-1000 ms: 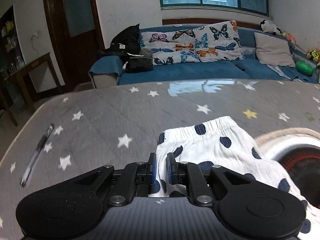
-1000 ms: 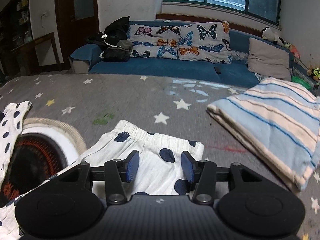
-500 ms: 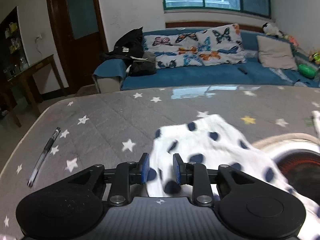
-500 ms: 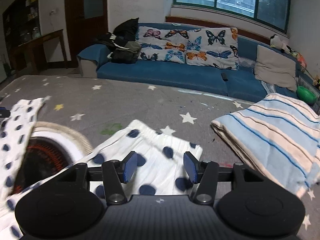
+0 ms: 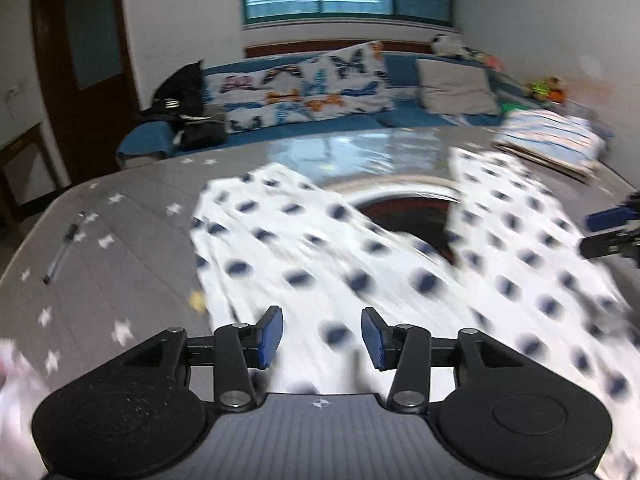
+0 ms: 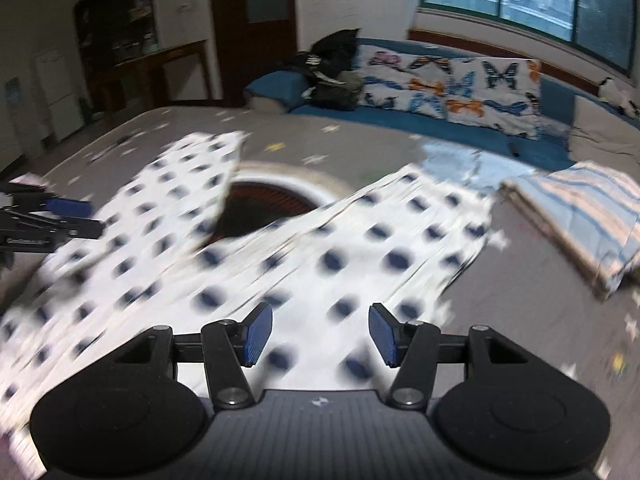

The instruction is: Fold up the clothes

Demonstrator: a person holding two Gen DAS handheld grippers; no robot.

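White trousers with dark blue dots [image 5: 320, 264] lie spread on the grey star-print table, both legs stretching away; the same trousers [image 6: 320, 264] fill the right wrist view. Their legs straddle a round red-and-black burner with a cream rim [image 5: 404, 206], the burner [image 6: 272, 196] showing between them. My left gripper [image 5: 322, 338] is open above the near part of the left leg, holding nothing. My right gripper [image 6: 320, 334] is open above the right leg, also empty. Each gripper shows at the edge of the other's view. Both views are motion-blurred.
A folded blue-and-cream striped towel [image 6: 576, 216] lies on the table to the right. A pen [image 5: 64, 248] lies near the left edge. Behind the table stands a blue sofa [image 6: 420, 120] with butterfly cushions and a black bag.
Both grippers have pulled back and up from the leg ends, and the left one has opened wide, letting go of the cloth. Much more of the trousers shows now.
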